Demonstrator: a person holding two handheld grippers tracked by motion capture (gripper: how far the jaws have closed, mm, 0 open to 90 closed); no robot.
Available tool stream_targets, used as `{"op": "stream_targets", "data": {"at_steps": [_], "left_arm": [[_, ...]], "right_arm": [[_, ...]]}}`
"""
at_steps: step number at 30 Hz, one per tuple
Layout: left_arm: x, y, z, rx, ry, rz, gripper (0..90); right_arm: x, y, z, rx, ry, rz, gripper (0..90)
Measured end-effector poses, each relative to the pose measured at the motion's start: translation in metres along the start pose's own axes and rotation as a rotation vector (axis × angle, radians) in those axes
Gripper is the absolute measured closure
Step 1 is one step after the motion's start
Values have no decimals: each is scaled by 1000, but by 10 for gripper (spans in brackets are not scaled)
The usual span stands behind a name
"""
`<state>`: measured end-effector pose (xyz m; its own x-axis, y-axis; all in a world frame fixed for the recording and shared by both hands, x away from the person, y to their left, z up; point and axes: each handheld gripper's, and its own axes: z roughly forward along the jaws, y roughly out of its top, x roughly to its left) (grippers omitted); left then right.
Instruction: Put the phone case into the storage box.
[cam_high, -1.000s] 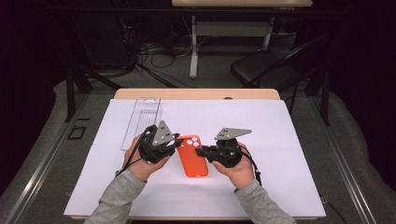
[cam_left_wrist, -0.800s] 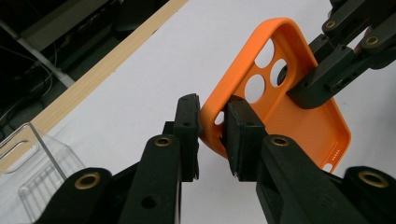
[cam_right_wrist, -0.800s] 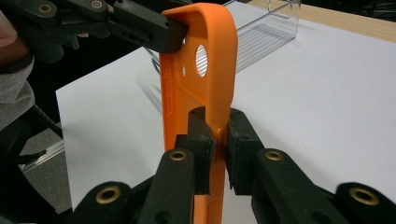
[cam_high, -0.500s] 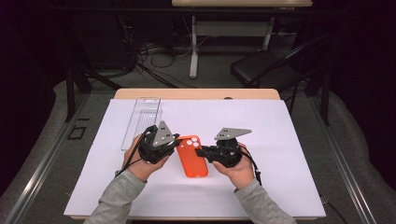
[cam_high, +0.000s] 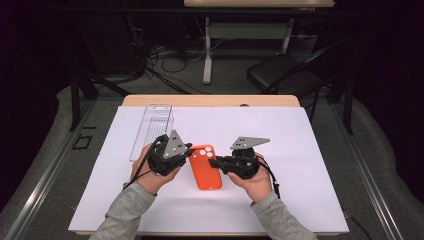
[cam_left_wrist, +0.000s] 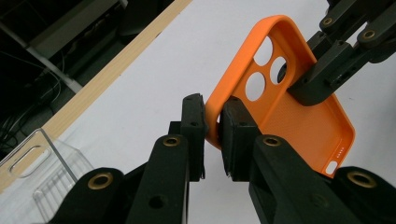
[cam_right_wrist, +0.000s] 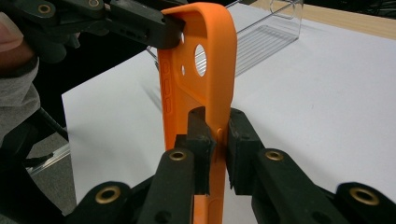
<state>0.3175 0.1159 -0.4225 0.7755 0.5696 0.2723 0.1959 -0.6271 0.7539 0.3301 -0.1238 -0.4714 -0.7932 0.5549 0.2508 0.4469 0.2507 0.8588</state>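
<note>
White table (cam_high: 310, 150), left tool (cam_left_wrist: 212, 126) pinching orange case (cam_left_wrist: 299, 112); right tool (cam_right_wrist: 217, 140) likewise

Orange soft-plastic phone case (cam_high: 205, 167), empty, three round camera holes at far end; lies lengthwise mid white-covered tabletop, nearer front edge, side walls pinched both sides.

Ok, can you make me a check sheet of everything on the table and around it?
Surface: white sheet over a wooden table.
Job's things: orange phone case, empty, gripped on both long edges.
Clutter: clear plastic case lying at the back left.
Grippers: left gripper shut on the orange phone case's edge; right gripper shut on the opposite edge.
Cables: one trails from each gripper; more lie tangled on the floor.
Surroundings: dark room, black chair, another table's leg.
</note>
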Motion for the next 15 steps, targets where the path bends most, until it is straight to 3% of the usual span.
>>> {"op": "stream_targets", "data": {"at_steps": [15], "left_arm": [[0,0,-1,3,-1,-4,812]], "right_arm": [[-1,-1,1,-1,7,9,812]]}}
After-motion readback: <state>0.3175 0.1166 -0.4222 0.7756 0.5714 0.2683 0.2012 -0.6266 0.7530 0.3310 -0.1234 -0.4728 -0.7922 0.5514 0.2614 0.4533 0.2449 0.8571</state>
